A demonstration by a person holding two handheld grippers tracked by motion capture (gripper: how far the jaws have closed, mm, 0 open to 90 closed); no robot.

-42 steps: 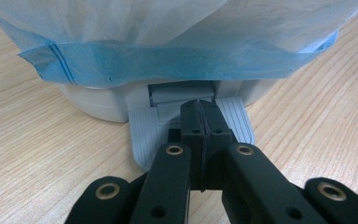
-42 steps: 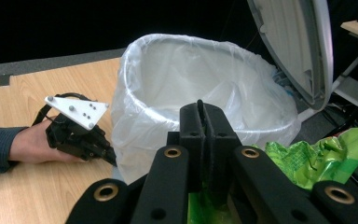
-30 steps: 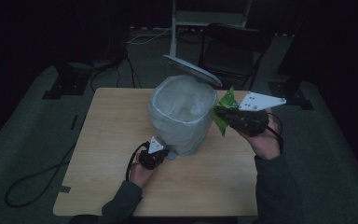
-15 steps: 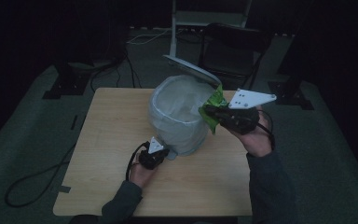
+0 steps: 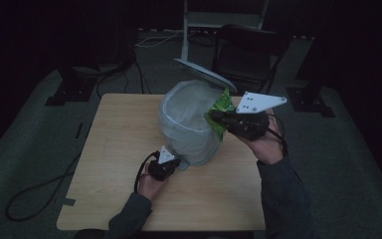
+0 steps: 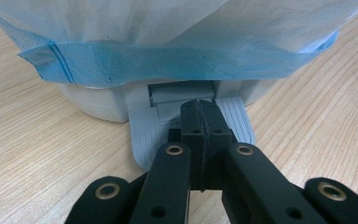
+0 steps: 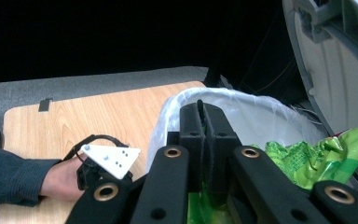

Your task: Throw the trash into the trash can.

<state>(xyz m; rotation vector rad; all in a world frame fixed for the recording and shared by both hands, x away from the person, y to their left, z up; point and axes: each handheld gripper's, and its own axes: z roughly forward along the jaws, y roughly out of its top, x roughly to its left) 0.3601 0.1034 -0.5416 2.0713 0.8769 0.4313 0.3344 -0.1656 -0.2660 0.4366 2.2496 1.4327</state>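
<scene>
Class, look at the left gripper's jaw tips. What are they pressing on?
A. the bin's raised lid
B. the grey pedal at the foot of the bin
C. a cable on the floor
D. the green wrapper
B: in the left gripper view the shut left gripper rests on the ribbed grey pedal at the base of the lined bin.
</scene>
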